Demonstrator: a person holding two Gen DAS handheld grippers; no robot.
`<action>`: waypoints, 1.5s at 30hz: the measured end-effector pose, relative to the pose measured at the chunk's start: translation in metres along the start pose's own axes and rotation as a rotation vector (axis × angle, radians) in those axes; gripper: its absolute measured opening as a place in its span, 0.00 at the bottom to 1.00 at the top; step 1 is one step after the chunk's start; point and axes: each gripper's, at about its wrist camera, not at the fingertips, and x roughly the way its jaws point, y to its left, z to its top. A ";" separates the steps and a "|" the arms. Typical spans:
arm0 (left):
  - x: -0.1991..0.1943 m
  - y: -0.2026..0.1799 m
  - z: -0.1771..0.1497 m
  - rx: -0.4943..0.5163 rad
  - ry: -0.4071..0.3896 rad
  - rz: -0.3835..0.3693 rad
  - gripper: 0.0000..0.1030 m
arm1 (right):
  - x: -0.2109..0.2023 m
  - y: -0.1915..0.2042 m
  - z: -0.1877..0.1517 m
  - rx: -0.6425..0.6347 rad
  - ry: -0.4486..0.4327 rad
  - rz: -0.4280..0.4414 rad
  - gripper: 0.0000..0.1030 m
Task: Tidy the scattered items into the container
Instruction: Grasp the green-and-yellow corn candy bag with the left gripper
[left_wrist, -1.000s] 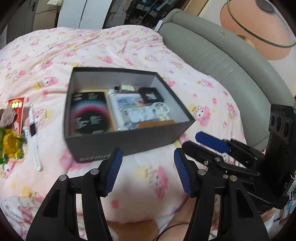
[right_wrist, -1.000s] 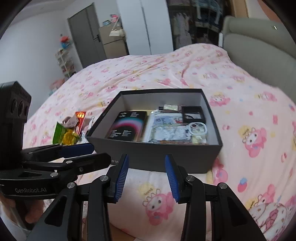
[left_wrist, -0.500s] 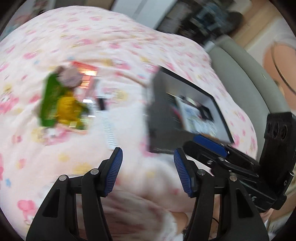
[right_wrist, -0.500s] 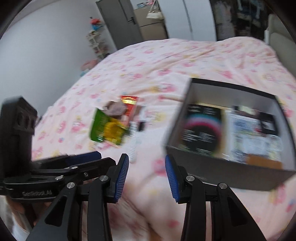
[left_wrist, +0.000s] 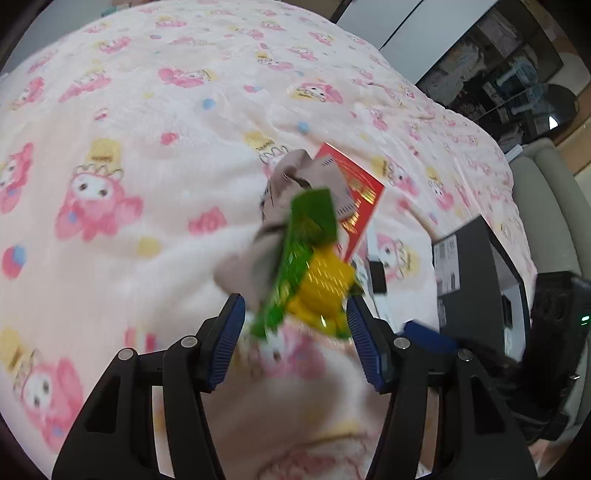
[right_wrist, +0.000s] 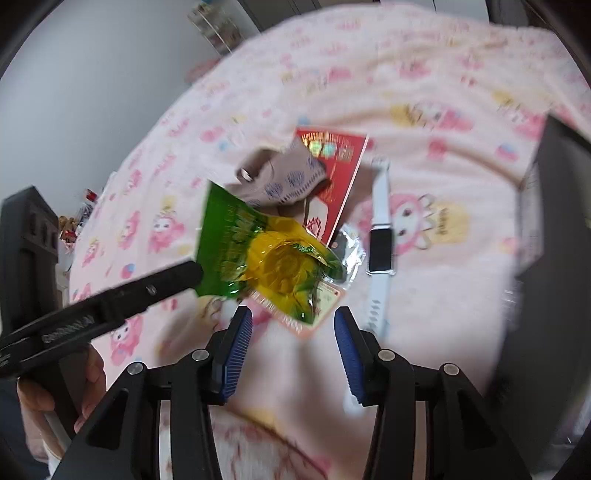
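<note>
1. Several loose things lie in one small heap on the pink printed blanket (left_wrist: 155, 110): a green and yellow snack packet (right_wrist: 258, 254), a crumpled beige cloth (right_wrist: 280, 177), a red card (right_wrist: 332, 162) under both, and a white smartwatch (right_wrist: 380, 240) just beside them. A flat printed card and a clear wrapper seem to lie under the packet's near edge; both are blurred.
2. The dark box (left_wrist: 476, 273), my container, sits off to the right of the heap, only its side and part of its rim in view.
3. My left gripper (left_wrist: 295, 339) has its jaws spread wide and holds nothing; the packet's near end shows between the blue pads (left_wrist: 231, 339), though I cannot tell whether they touch it.
4. My right gripper (right_wrist: 293, 354) is likewise spread and empty, low over the blanket just short of the packet's near corner.
5. I judge the packet light, crinkly and slick; its foil will slide and buckle. The flat green sealed edge looks the best hold, not the bulging yellow middle.
6. The cloth is soft and will bunch, so a pinch on a raised fold should do.
7. The card is thin and stiff, lying flat, and hard to get under; the watch is best taken across its strap, sparing the glass face.
</note>
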 end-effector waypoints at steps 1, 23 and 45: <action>0.011 0.005 0.005 -0.018 0.018 -0.019 0.56 | 0.011 -0.001 0.003 0.005 0.019 0.000 0.42; -0.017 -0.049 -0.012 0.112 0.059 -0.159 0.06 | -0.009 -0.003 -0.014 0.081 -0.081 0.226 0.12; 0.039 0.014 0.030 0.011 0.048 -0.061 0.41 | 0.046 -0.034 0.000 0.187 0.040 0.152 0.51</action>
